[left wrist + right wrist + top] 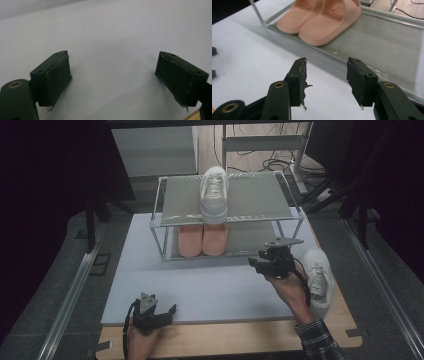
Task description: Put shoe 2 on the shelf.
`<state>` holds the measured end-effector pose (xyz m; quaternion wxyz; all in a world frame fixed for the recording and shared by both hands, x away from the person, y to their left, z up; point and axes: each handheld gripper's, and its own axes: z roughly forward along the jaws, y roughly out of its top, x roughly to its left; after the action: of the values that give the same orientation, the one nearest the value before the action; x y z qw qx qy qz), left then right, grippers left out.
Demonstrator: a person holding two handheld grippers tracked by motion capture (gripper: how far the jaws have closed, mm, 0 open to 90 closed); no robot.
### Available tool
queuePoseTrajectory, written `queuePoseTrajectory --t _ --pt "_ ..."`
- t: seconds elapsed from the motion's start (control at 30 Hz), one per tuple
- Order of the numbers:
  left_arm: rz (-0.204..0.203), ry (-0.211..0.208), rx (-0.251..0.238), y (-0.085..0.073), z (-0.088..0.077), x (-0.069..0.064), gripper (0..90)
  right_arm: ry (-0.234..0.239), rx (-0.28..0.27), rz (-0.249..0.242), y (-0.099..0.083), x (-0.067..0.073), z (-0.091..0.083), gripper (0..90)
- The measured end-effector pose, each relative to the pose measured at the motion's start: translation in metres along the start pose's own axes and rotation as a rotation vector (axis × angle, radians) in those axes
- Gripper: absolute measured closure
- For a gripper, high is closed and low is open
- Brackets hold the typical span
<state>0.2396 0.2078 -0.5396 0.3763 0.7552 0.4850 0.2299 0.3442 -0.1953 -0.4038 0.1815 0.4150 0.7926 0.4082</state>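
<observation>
While the right gripper (269,261) is hovering with its jaws partly apart and nothing between them, just in front of the two-tier metal shoe rack (165,210), a white lace-up sneaker (317,279) is lying on the table just beside that hand. Its matching white sneaker (214,195) is sitting on the top shelf above a pair of pink foam slides (322,20). Near the white mat's (112,37) front edge, the left gripper (161,312) is resting with its jaws wide apart and empty.

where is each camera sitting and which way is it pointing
High view: above the person's side, facing forward and down on the shoe rack; both hands show.
Left gripper view: on the left hand-held gripper, facing the white mat; open jaws show.
Right gripper view: on the right hand-held gripper, facing the pink slippers; jaws apart.
Shared: slippers, mat.
</observation>
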Motion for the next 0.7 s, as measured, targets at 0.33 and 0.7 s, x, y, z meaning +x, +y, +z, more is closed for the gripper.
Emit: queuePoseTrajectory --t 0.33,0.7 --pt "-0.003 0.001 0.0 0.0 0.0 0.0 12.7 -0.072 0.021 0.038 -0.014 -0.026 -0.02 49.5" --pt "-0.004 0.0 0.0 0.0 0.0 0.0 12.7 -0.156 0.047 0.083 -0.032 -0.059 -0.041 52.6"
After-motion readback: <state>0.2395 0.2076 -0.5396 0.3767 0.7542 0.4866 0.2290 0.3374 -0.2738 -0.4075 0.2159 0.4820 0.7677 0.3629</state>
